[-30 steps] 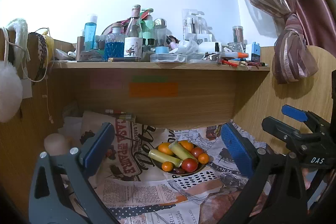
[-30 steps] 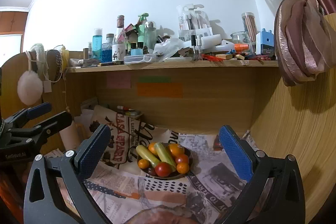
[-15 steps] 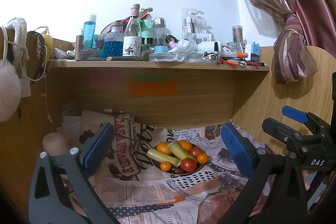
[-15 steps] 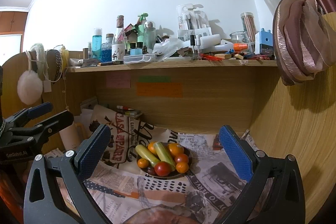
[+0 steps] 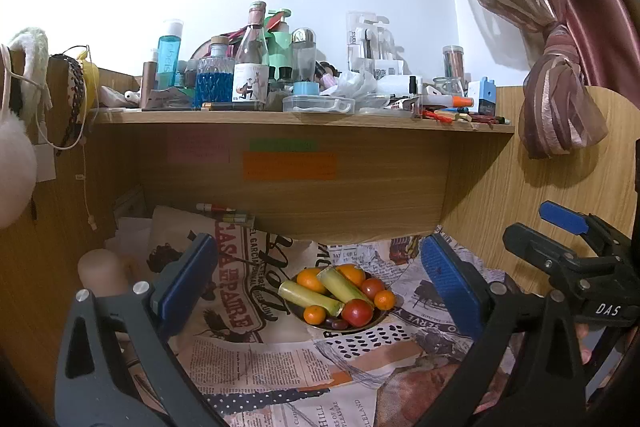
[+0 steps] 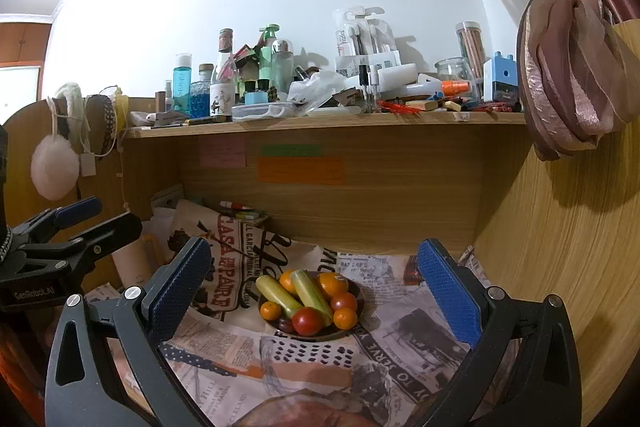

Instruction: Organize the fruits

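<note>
Left claw (image 5: 318, 277) released, blue pads wide apart, nothing between them; it hangs above the newspaper-covered tabletop (image 5: 256, 359), short of the fruit. Right claw (image 6: 314, 285) likewise released and empty, pads spread to either side of the fruit as seen from its own camera, not touching it. Each claw shows at the edge of the other's view: right claw (image 5: 576, 267) at the far right of the left wrist view, left claw (image 6: 60, 231) at the far left of the right wrist view. Fruit sits in a dark shallow bowl (image 6: 356, 323) on the newspaper, roughly centred under the wooden shelf (image 5: 304, 117). Bowl contents: 2 pale green-yellow cut stalks (image 6: 310, 293) lying side by side across the middle, several oranges (image 6: 332, 283) around them, 2 red tomatoes (image 6: 307, 321) toward the near right edge, and some small dark fruits (image 6: 286, 325) at the near rim; exact kind of the dark ones cannot be told. All fruit lies inside the bowl. The shelf above carries crowded bottles (image 5: 250, 67) and small containers. 3 coloured paper notes (image 5: 289, 166) are stuck on the back panel below the shelf. A tied pink curtain (image 5: 556, 99) hangs at the right.
</note>
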The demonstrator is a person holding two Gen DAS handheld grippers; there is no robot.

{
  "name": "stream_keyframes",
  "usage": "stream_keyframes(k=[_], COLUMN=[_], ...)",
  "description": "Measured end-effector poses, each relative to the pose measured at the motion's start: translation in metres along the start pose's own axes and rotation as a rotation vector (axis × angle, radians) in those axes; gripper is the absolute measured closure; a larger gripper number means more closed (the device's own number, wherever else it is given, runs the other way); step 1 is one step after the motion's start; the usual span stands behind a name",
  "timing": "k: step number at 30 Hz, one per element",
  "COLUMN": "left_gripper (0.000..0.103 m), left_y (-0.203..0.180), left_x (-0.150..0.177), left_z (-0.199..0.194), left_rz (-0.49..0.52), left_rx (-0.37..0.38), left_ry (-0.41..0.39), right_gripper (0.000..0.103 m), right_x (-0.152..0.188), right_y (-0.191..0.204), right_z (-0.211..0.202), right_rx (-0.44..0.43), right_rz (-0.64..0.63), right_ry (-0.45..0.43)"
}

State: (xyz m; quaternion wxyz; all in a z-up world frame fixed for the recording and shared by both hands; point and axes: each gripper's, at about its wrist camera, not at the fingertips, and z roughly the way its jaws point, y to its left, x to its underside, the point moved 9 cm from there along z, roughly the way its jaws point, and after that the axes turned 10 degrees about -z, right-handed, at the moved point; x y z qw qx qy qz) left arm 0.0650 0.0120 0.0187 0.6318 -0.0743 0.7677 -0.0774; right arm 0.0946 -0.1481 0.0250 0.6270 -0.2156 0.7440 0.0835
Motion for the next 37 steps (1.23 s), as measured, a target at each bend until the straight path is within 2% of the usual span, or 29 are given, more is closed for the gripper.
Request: stream_keyframes(k=[16, 29, 37], left_gripper=[0.0, 0.0, 0.0], left_y=[-0.001, -0.005, -0.004], left_x=[0.003, 0.006, 0.008], left_z=[0.003, 0.006, 0.011], left_rz=[-0.007, -0.005, -0.009], left_rx=[-0.004, 0.024, 0.024], left_ry=[0.014, 0.034, 0.043], right_gripper=[0.0, 0.0, 0.0], right_x=[-0.002, -0.004, 0.003], right_y=[-0.002, 0.0, 0.0], right_z=[0.0, 0.0, 0.008], right_rx=[0.003, -0.001, -0.004], right_rz=[0.005, 0.004, 0.016], right_ry=[-0.008, -0.01, 0.01])
